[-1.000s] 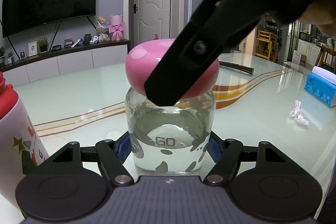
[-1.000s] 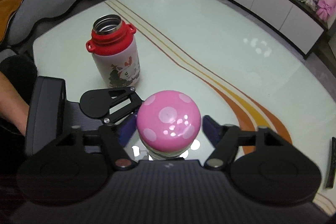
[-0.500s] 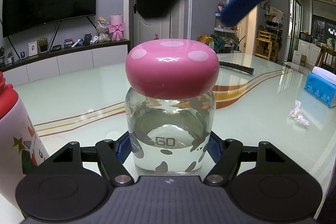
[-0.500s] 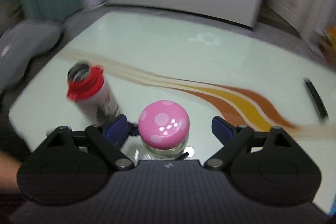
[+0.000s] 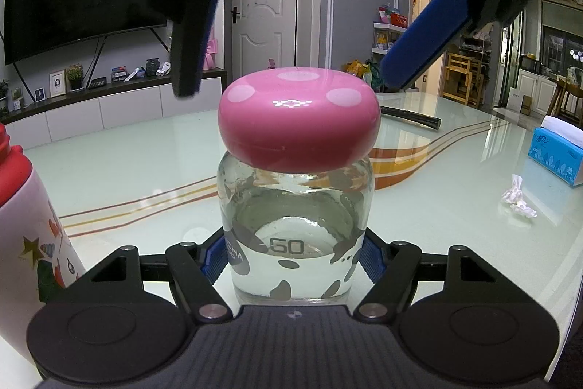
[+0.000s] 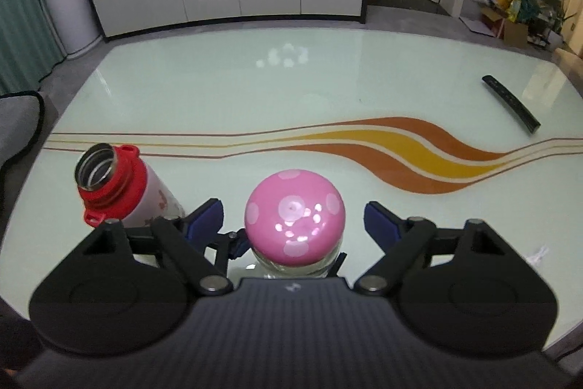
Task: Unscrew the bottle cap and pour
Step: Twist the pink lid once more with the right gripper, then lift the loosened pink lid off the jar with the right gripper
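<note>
From the left wrist view, the bottle [image 5: 296, 236] stands upright on the tabletop [image 5: 437, 206], its long axis vertical, with the pink spotted cap [image 5: 299, 119] on top and pointing up. The left gripper [image 5: 293, 256] is clamped on the bottle's lower body, a blue pad pressed to each side. The glass is clear with grey patches; "50" is printed on the front, and letters ending in "CHA" curve round the left edge, the rest unreadable. Above the cap hangs the right gripper [image 5: 291, 35], spread wide, one finger on either side and neither touching the cap. A flask [image 5: 25, 225] with a red collar stands at the left edge, and a blue tissue box [image 5: 557, 155] and a crumpled tissue [image 5: 517, 197] lie to the right. From the right wrist view, looking down, the cap [image 6: 294, 217] sits midway in the right gripper [image 6: 294, 219], whose fingers stand well clear of it on both sides. The flask [image 6: 116, 185] stands open-mouthed just left, and a dark remote [image 6: 510, 103] lies far right on the tabletop [image 6: 255, 90].
</note>
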A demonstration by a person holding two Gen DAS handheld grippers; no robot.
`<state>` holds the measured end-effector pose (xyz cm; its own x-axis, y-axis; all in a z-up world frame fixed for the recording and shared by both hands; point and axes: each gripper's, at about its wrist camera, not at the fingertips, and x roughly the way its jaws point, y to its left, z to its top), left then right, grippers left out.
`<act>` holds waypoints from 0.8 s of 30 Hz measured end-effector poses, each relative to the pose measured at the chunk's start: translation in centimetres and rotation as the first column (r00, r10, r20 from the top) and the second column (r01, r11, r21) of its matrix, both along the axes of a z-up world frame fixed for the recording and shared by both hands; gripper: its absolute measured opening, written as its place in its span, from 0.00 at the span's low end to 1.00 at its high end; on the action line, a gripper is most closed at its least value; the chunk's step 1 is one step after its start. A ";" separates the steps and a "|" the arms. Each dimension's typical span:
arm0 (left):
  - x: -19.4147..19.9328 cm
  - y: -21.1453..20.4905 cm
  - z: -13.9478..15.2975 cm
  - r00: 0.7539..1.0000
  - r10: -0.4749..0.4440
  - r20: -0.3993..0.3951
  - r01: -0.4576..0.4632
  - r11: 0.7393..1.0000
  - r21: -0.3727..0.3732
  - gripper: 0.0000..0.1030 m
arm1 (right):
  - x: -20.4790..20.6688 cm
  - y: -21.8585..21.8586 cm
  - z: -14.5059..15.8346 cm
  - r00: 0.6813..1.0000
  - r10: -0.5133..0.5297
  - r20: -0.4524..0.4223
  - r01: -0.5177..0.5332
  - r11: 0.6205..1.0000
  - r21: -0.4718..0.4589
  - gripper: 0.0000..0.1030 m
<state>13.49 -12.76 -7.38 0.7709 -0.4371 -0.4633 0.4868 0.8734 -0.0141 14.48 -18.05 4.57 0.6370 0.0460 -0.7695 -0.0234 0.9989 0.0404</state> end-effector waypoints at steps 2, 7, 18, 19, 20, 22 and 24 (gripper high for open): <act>-0.1 -0.1 0.0 1.000 0.000 0.000 0.000 1.000 0.000 0.71 | 0.2 0.2 -0.1 1.000 0.009 -0.005 -0.009 1.000 -0.012 0.73; -0.3 -0.1 -0.1 1.000 0.000 0.001 0.000 1.000 0.000 0.71 | 0.2 0.2 -0.3 1.000 0.018 -0.010 -0.018 1.000 -0.022 0.63; -0.3 -0.1 -0.2 1.000 0.000 0.001 0.000 1.000 0.000 0.71 | -0.2 -0.3 -0.3 0.994 0.106 -0.008 -0.106 0.994 -0.037 0.62; -0.3 -0.1 -0.2 1.000 0.000 0.001 0.000 1.000 0.000 0.71 | -0.2 -0.3 -0.3 0.992 0.129 -0.009 -0.129 0.991 -0.044 0.62; -0.4 -0.1 -0.2 1.000 0.000 0.001 0.000 1.000 0.000 0.71 | -0.1 -0.4 -0.3 0.988 0.155 -0.011 -0.155 0.986 -0.053 0.62; -0.3 -0.2 -0.2 1.000 0.000 0.001 0.000 1.000 0.000 0.71 | 0.0 -0.7 -0.3 0.983 0.185 -0.016 -0.186 0.981 -0.056 0.62; -0.4 -0.2 -0.1 1.000 0.000 0.001 0.000 1.000 0.000 0.71 | 0.2 -1.1 -0.1 0.974 0.227 -0.026 -0.228 0.972 -0.049 0.62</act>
<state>13.07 -12.98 -7.52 0.7716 -0.4367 -0.4625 0.4865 0.8736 -0.0131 14.69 -19.14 4.44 0.5990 0.1481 -0.7869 -0.2500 0.9682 -0.0081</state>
